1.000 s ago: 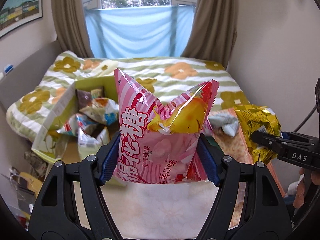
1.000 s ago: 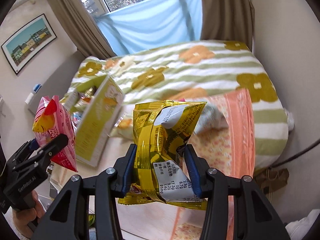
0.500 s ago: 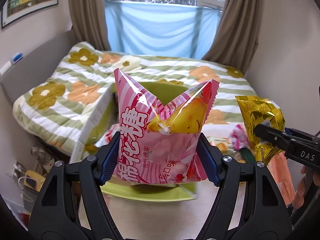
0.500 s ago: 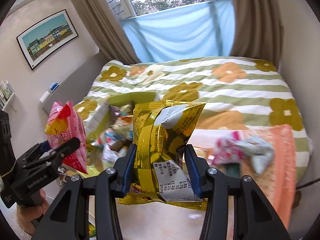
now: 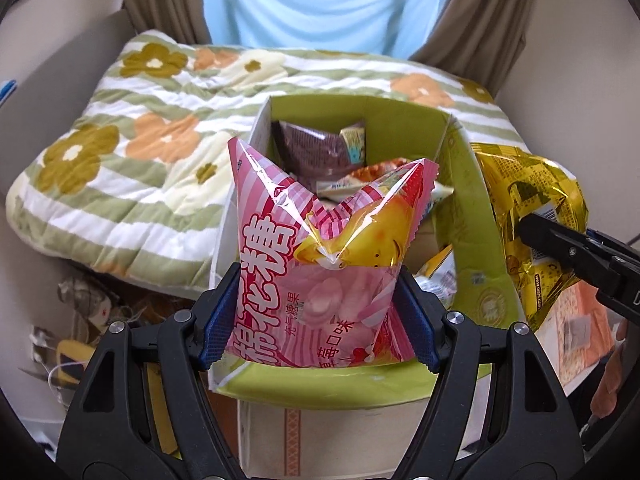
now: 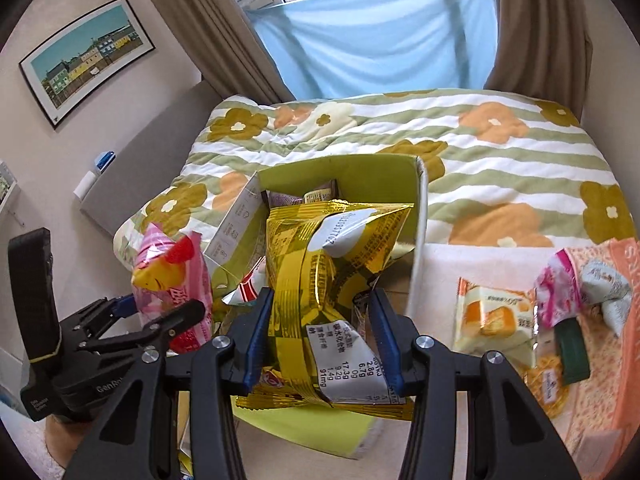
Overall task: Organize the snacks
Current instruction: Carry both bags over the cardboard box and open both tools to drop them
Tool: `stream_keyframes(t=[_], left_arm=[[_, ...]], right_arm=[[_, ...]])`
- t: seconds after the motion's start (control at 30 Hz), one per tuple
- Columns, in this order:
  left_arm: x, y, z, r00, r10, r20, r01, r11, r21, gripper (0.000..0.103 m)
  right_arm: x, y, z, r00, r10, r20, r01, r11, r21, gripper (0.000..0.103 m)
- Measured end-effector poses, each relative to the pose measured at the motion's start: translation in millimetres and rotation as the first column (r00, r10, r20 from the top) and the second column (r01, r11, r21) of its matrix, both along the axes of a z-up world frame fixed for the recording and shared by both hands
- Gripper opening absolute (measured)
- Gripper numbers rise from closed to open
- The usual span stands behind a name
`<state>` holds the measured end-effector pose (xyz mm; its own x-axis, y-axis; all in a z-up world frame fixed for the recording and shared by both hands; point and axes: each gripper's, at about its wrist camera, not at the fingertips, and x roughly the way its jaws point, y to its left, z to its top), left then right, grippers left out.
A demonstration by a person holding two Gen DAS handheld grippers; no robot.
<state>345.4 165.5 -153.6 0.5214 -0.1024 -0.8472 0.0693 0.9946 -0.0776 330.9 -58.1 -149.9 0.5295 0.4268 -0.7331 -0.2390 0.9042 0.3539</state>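
My left gripper (image 5: 318,320) is shut on a pink marshmallow bag (image 5: 320,264) and holds it over the near edge of an open green cardboard box (image 5: 400,120) with several snack packs inside. My right gripper (image 6: 320,340) is shut on a yellow foil snack bag (image 6: 320,264), held above the same green box (image 6: 360,172). The yellow bag also shows at the right of the left wrist view (image 5: 532,216). The pink bag and left gripper show at the left of the right wrist view (image 6: 172,276).
The box stands at the foot of a bed with a flowered striped quilt (image 6: 500,152). Loose snacks lie right of the box: an orange-and-white cake pack (image 6: 492,316), a pink pack (image 6: 556,292), a pale pack (image 6: 604,284). Clutter lies on the floor at the left (image 5: 80,312).
Both grippers moved left and forward with their bags, and now hang over the open green box. The box fills the centre of both views.
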Motion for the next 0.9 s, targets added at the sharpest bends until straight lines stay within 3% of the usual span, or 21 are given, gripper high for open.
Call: stream_keyframes(t=[0.07,0.1,0.2,0.77,0.87,0.9], left_arm=[[2,3,-6,1.0,-0.011,-0.014,0.011,1.0,-0.007,0.078],[3,4,-9,1.0,-0.016,-0.025,0.016,1.0,-0.004,0.087],[0,6,-12,0.999,-0.025,-0.021,0.024,1.0,-0.018,0.096],[-14,8,-8,1.0,0.01,0.005,-0.01,0.999,0.037,0.097],[-19,11,-5,0.999,0.028,0.025,-0.029,0.999,0.044,0.097],[-20,12,-4,0.999,0.033,0.028,-0.034,0.998,0.048,0.097]], right_arm=[[-3,8,-4,1.0,-0.015,-0.011,0.015,1.0,-0.006,0.044],[-3,11,-6,1.0,-0.019,-0.018,0.019,1.0,-0.01,0.044],[-4,16,-10,0.999,-0.027,-0.044,0.027,1.0,-0.016,0.044],[11,39,-20,0.997,0.037,-0.072,-0.04,0.998,-0.044,0.044],[15,41,-21,0.997,0.034,-0.067,-0.035,0.999,-0.024,0.049],[16,41,-21,0.997,0.035,-0.068,-0.036,0.999,-0.016,0.06]])
